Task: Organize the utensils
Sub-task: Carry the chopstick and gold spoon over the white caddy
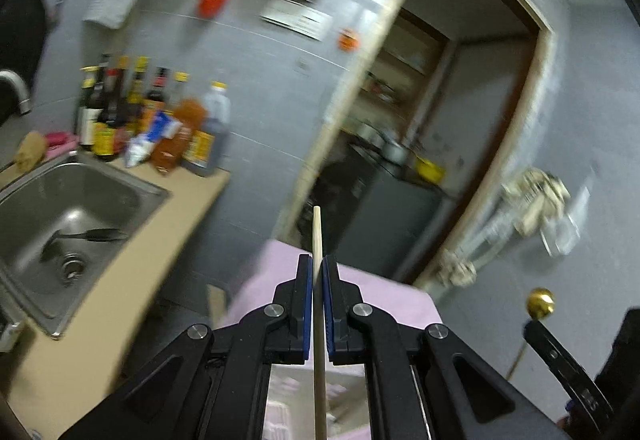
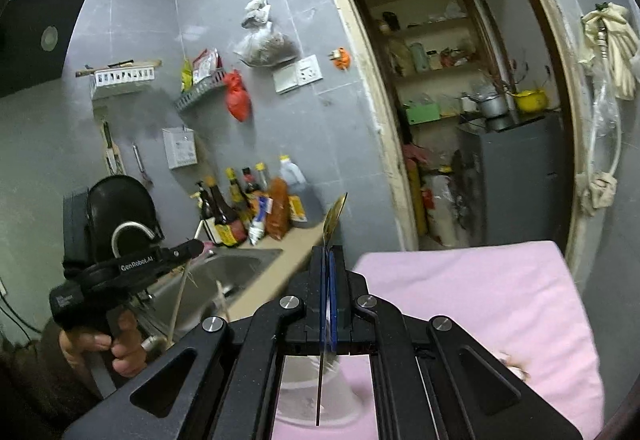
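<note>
Left wrist view: the left tongs (image 1: 318,272) pinch a single wooden chopstick (image 1: 317,236), which runs straight out between the blue pads and points toward a doorway. Right wrist view: the right tongs (image 2: 330,260) are pressed together on a thin, gold-coloured utensil (image 2: 335,218), seen edge-on, so whether it is a spoon or a spatula cannot be told. Both pieces are held in the air, above a surface draped in pink cloth (image 2: 480,292) and beside the table (image 1: 132,280) that carries a steel sink (image 1: 24,208).

Judged from these views, the sorting is in mid-course: two utensils are lifted and neither is yet set down, and no holder or tray for them can be made out for certain. A pale, blurred container shows beneath the right tongs, but what it is stays unclear. At least one dark utensil (image 1: 86,236) lies in the sink basin, so work appears to remain.

Count: one chopstick in the left tongs, one gold utensil in the right, one dark piece in the sink. A person's hand (image 2: 108,348) grips the left tool's handle; a cluster of sauce bottles (image 1: 152,120) stands at the table's back edge.
</note>
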Tool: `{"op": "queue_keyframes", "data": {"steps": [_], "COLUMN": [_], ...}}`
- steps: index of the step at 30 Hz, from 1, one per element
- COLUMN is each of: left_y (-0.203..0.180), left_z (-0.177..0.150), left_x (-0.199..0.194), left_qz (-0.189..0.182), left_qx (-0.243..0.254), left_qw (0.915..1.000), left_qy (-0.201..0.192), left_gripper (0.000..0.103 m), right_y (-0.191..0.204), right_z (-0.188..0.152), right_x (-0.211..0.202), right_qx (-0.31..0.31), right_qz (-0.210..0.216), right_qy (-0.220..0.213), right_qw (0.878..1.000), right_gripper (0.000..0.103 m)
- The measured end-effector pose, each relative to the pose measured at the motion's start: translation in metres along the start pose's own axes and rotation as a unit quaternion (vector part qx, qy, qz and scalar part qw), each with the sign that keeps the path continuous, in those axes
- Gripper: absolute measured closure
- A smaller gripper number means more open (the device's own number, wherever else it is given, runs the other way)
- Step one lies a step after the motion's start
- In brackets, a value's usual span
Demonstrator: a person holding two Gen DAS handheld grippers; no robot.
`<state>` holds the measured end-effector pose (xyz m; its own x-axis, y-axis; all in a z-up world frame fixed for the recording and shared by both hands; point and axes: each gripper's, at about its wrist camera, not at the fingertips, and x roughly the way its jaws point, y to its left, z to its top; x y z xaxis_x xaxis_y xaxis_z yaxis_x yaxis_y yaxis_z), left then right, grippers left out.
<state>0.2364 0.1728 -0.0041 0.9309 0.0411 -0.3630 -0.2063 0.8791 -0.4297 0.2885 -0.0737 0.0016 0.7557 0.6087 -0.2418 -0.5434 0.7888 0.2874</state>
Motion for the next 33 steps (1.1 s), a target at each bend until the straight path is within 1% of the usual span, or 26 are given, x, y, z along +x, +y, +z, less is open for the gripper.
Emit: {"op": "queue_keyframes", "data": {"steps": [4, 6, 8, 12, 16, 22, 28, 33], "left_y": [0.033, 0.045, 0.057, 0.061, 0.061, 0.057, 0.056, 0.054], "left_z": [0.013, 0.014, 0.016, 0.015, 0.012, -0.001, -0.013, -0.012], "left_x": [0.004, 0.012, 0.02, 0.032, 0.044, 0.058, 0.059, 0.057], "left_qz": [0.027, 0.032, 0.03, 0.021, 0.019, 0.036, 0.045, 0.044], "left_qx": [-0.031, -0.05, -0.071, -0.086, -0.082, -0.059, -0.046, -0.038], "left_qw": [0.9988, 0.9979, 0.9966, 0.9955, 0.9958, 0.9968, 0.997, 0.9971], "left_qy": [-0.026, -0.028, -0.03, -0.035, -0.036, -0.041, -0.043, -0.048], "left_gripper": [0.098, 0.098, 0.098, 0.098, 0.098, 0.098, 0.098, 0.098], "right_y": [0.015, 0.02, 0.022, 0.021, 0.018, 0.019, 0.016, 0.016], "right_z": [-0.003, -0.005, -0.006, -0.013, -0.023, -0.039, -0.05, -0.053], "right_x": [0.02, 0.032, 0.042, 0.058, 0.071, 0.086, 0.091, 0.091], "right_qx": [-0.004, -0.005, -0.003, 0.002, 0.006, 0.01, 0.009, 0.011], "right_qz": [0.008, 0.009, 0.007, 0.004, 0.008, 0.017, 0.011, 0.007], "right_qy": [-0.004, -0.004, -0.002, 0.005, 0.02, 0.037, 0.051, 0.057], "right_qw": [1.0, 1.0, 1.0, 1.0, 1.0, 0.999, 0.999, 0.998], "right_gripper": [0.101, 0.101, 0.101, 0.101, 0.101, 0.101, 0.101, 0.101]}}
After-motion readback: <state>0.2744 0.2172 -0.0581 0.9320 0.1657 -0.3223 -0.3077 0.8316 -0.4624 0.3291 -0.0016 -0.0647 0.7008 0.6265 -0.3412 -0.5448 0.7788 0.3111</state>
